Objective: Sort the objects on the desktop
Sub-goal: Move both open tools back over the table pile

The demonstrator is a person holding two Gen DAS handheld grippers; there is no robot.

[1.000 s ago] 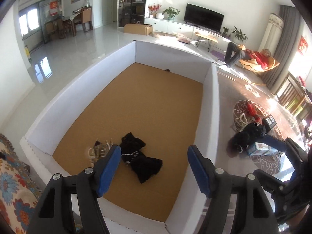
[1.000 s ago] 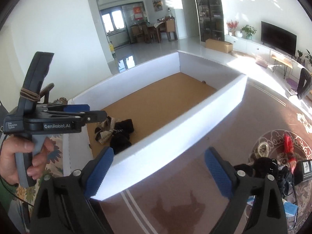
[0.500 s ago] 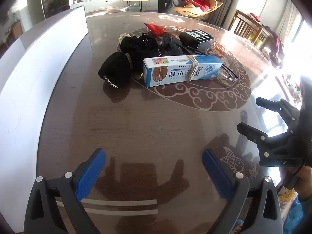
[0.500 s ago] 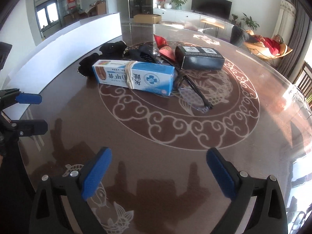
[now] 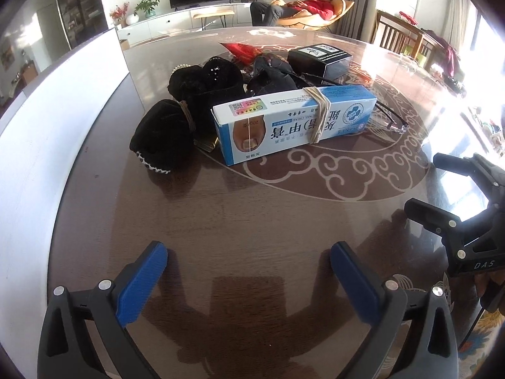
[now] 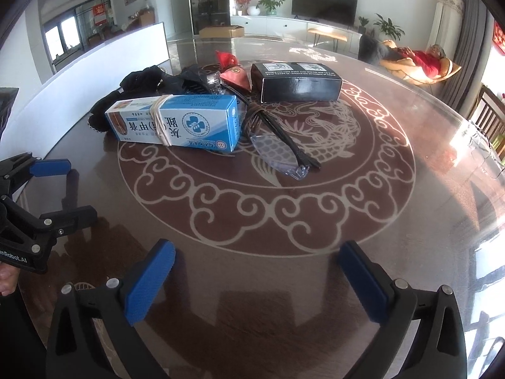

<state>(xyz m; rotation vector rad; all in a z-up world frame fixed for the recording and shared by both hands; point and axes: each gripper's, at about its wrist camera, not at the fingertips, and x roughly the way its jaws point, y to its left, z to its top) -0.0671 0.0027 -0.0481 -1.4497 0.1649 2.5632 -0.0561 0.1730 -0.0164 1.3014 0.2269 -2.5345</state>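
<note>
Both tongs are held wide apart and empty above the dark brown round glass-topped table (image 6: 363, 189), which is patterned with pale scrollwork. The left gripper (image 5: 249, 271) is seen with its blue-padded fingers (image 5: 142, 281) spread over bare tabletop, and the right gripper (image 6: 257, 273) is spread likewise nearer the table's edge. Each is also caught from the side in the other's view, only partly (the right one is cut off at the frame edge in the left wrist view).

A cluster of objects is gathered in the middle of the table, well apart from both grippers. At its front a blue and white cardboard ointment box (image 6: 173, 121) bound with a tan rubber band is laid on its long side. Just behind and beside it, black fabric pouches (image 5: 164, 135) are heaped together; how many there are cannot be told, since they merge into one dark mass. A pair of dark-framed clear-lens glasses (image 6: 277, 145) is lying against the box's end, its far arm hidden behind the box in the left wrist view. Behind these a black rectangular carton (image 6: 300, 82) is set, and a red cloth sachet (image 6: 235, 75) is half hidden among the pouches. A white-walled sorting tray (image 5: 47, 110) is seen at the left, its inside out of view.
</note>
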